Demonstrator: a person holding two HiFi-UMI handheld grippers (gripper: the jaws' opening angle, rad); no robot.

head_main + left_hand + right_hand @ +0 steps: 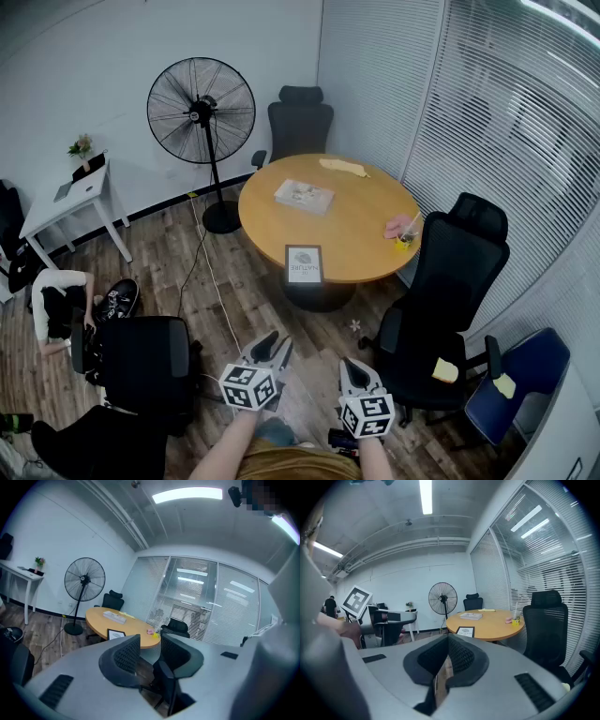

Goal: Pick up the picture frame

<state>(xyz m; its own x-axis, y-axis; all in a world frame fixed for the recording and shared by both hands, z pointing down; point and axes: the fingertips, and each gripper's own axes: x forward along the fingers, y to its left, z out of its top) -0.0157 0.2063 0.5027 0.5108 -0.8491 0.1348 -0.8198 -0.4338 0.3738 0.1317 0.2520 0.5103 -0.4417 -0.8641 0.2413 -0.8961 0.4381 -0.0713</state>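
- you are holding the left gripper (277, 345) with its jaws standing apart, nothing between them.
- you are holding the right gripper (354, 367) with its jaws pressed together, empty.
- the black-rimmed rectangular picture frame (304, 264) is sitting at the near edge of the round wooden table (361, 220), well apart from both grippers.

We log the room: white wall (94, 56) | wood-plank floor (169, 253) | round wooden table (356, 216) mid-room | black standing fan (201, 97) near the wall | one black office chair (300, 127) behind the table, another (450, 281) at its right | small white desk (70, 202) at left | blinds (487, 112) over the glazed right side | ceiling strip light (425, 496) lit.
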